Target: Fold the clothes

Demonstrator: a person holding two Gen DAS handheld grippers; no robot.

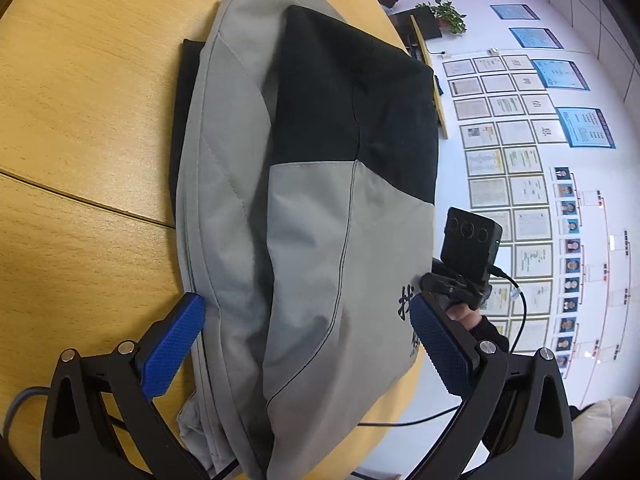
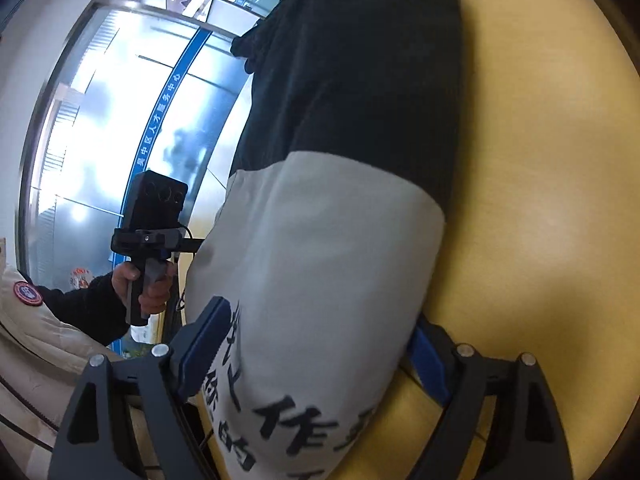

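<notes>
The grey-and-black garment (image 1: 304, 216) lay on the wooden tabletop (image 1: 80, 120), already doubled into a thick bundle along the table's curved edge, one end overhanging it. My left gripper (image 1: 308, 344) stood spread, its blue pads (image 1: 176, 344) flanking the bundle's near end without pinching it. My right gripper (image 2: 316, 360) likewise straddled the printed grey end (image 2: 320, 280), jaws apart. I judged the folding largely done; a final fold or squaring-up appeared outstanding.
</notes>
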